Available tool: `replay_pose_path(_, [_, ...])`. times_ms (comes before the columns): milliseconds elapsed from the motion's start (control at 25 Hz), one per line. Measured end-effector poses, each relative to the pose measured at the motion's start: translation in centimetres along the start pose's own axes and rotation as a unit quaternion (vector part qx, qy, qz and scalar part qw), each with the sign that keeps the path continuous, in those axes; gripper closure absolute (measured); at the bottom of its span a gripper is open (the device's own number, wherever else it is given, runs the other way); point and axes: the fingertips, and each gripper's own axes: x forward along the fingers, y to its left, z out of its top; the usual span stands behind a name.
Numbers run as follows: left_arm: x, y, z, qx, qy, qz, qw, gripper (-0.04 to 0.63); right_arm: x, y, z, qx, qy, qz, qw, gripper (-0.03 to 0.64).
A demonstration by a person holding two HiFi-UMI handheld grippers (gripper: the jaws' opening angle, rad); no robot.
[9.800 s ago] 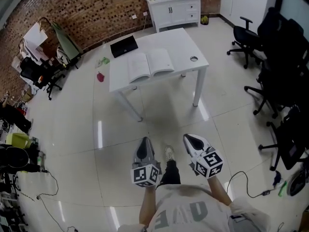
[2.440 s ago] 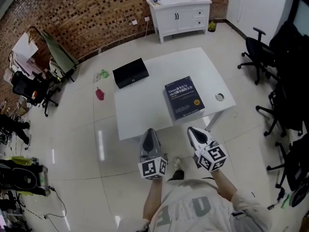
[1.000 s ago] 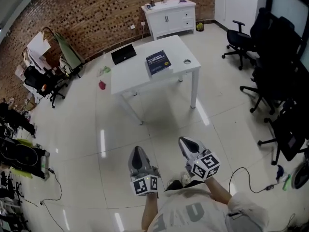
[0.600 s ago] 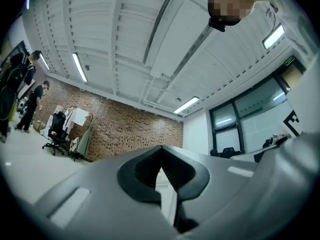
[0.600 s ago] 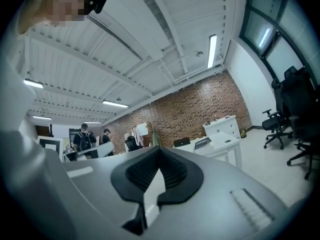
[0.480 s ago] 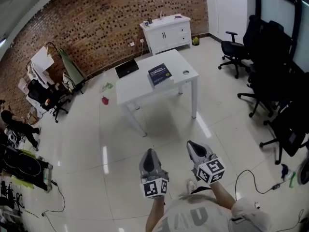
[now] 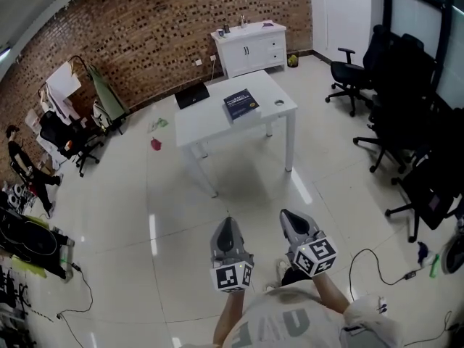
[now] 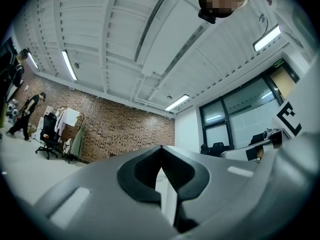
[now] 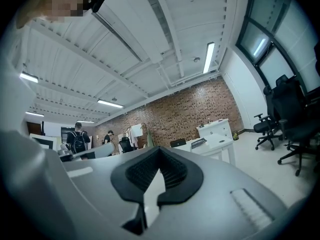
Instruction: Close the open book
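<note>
The dark blue book point(image 7: 241, 104) lies closed on the white table point(image 7: 217, 125), far across the floor from me. It shows small in the right gripper view too, book point(image 9: 198, 142) on table point(image 9: 220, 145). My left gripper point(image 7: 227, 225) and right gripper point(image 7: 291, 219) are held low in front of my body, well short of the table. Both are shut, with nothing between the jaws. In the left gripper view the left gripper point(image 8: 161, 149) points slightly up at the ceiling and the brick wall; the book is not visible there. The right gripper point(image 9: 159, 150) points level toward the table.
A black laptop point(image 7: 192, 94) lies at the table's far left corner. A white cabinet point(image 7: 250, 46) stands against the brick wall. Black office chairs point(image 7: 406, 122) crowd the right side. A cable point(image 7: 377, 263) trails on the floor at right. A person point(image 7: 18, 158) and clutter are at left.
The book that lay open is now closed. I stand much farther from the table than when it was closed. Over the last second both shut grippers drifted slightly right in view.
</note>
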Motion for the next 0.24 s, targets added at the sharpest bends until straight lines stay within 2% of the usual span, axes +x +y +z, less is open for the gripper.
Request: replay_pose_path(240, [0.5,-0.3,-0.7,-0.009,0.007,0.002,0.9999,0.591,-0.2,-1.2,-0.1,-0.003,0.0,-0.009,1.0,0.614])
